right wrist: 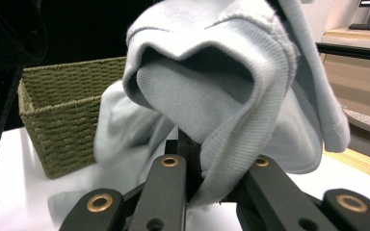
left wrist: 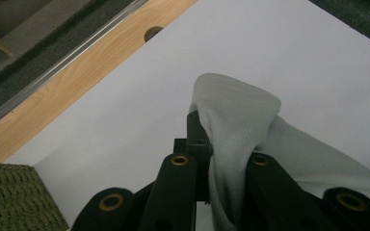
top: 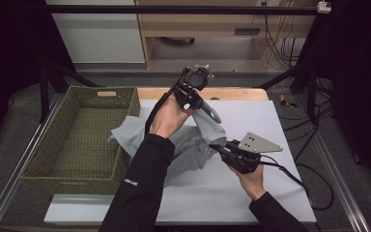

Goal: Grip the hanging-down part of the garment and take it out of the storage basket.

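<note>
High view: both grabs done; left gripper (top: 204, 107) and right gripper (top: 217, 147) each clamp the pale grey garment (top: 186, 145), slung between them. Left: probably into woven basket (top: 53, 145) beyond left claw

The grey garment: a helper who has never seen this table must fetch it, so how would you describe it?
On the white table top, just right of the green woven basket, lies a crumpled pale grey garment. It is the one soft thing there, pinched by both the left gripper and the right gripper.
</note>
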### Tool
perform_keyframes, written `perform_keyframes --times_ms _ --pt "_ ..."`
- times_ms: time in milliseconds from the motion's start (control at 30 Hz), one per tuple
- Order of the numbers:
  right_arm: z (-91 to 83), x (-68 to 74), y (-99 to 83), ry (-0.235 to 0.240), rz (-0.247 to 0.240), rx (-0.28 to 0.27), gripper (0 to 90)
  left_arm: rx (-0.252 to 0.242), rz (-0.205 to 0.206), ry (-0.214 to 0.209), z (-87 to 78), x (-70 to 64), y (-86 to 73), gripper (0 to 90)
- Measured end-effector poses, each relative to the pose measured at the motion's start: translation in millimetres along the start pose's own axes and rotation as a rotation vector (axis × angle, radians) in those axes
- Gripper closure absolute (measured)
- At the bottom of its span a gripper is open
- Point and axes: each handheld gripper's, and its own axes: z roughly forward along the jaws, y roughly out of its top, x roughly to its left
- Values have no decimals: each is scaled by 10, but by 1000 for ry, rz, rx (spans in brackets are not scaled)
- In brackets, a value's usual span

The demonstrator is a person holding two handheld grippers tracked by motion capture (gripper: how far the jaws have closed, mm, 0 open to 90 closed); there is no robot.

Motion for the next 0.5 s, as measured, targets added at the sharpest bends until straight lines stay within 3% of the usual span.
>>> perform_keyframes --times_ms 100,300,500 --pt "-76 -46 4 -18 -16 -2 845 1 7 -5 16 -45 13 857" --pt "-267 -176 51 -56 18 -35 845 -1 16 -20 45 -75 24 857" --pt "-273 -178 0 -72 18 -39 838 -2 21 -21 64 -113 44 857"
